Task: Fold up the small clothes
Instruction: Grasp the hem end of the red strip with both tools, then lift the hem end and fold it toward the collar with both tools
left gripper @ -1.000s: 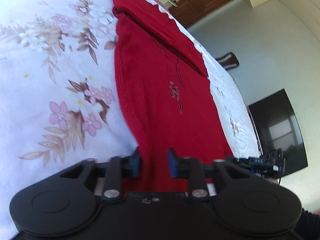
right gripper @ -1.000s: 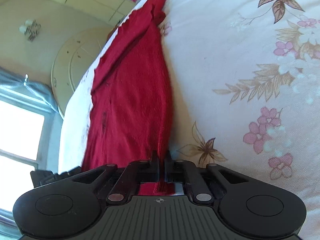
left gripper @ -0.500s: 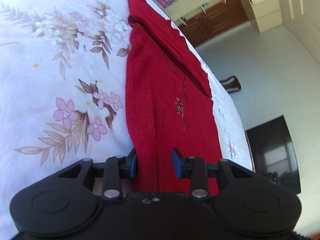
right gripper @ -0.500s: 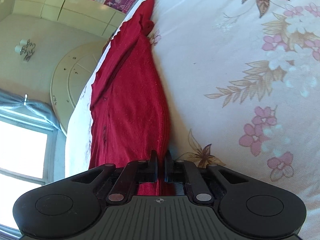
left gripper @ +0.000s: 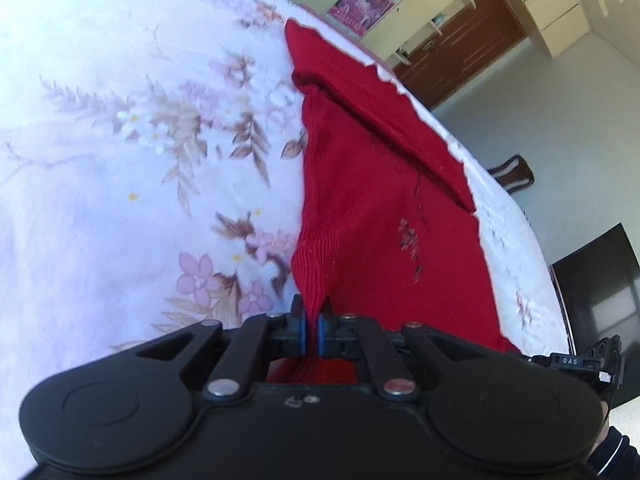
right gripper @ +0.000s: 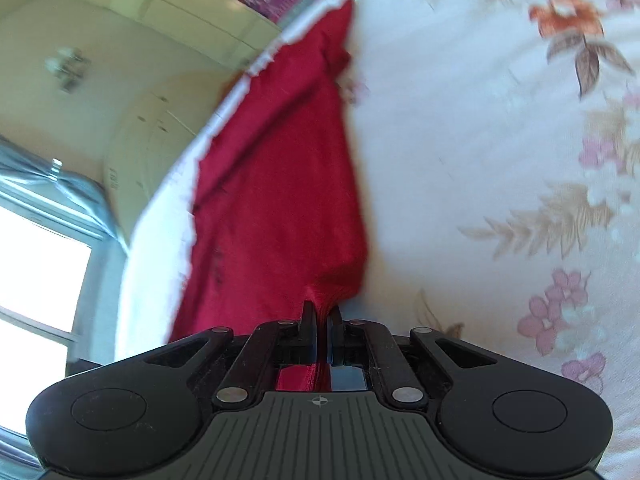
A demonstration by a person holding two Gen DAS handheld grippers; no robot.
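Note:
A red knitted sweater (left gripper: 360, 208) lies stretched out along the far side of a white flowered bedsheet (left gripper: 120, 168), one sleeve folded across its top. My left gripper (left gripper: 311, 312) is shut on the sweater's near left corner, the knit bunched between its blue pads. In the right wrist view the same red sweater (right gripper: 280, 184) runs away from me, and my right gripper (right gripper: 322, 316) is shut on its near right corner, which is pulled up into a small peak. The right view is blurred.
The bed's edge (left gripper: 500, 216) drops off right of the sweater, with a floor, a dark television (left gripper: 600, 292) and wooden cabinets (left gripper: 460, 40) beyond. A bright window (right gripper: 36, 280) stands at the left in the right wrist view. The flowered sheet (right gripper: 500, 160) spreads wide beside the sweater.
My left gripper's pads, spread around the sweater's hem before, have closed onto the fabric. The right gripper stayed shut on its corner and lifted it slightly, puckering the knit.

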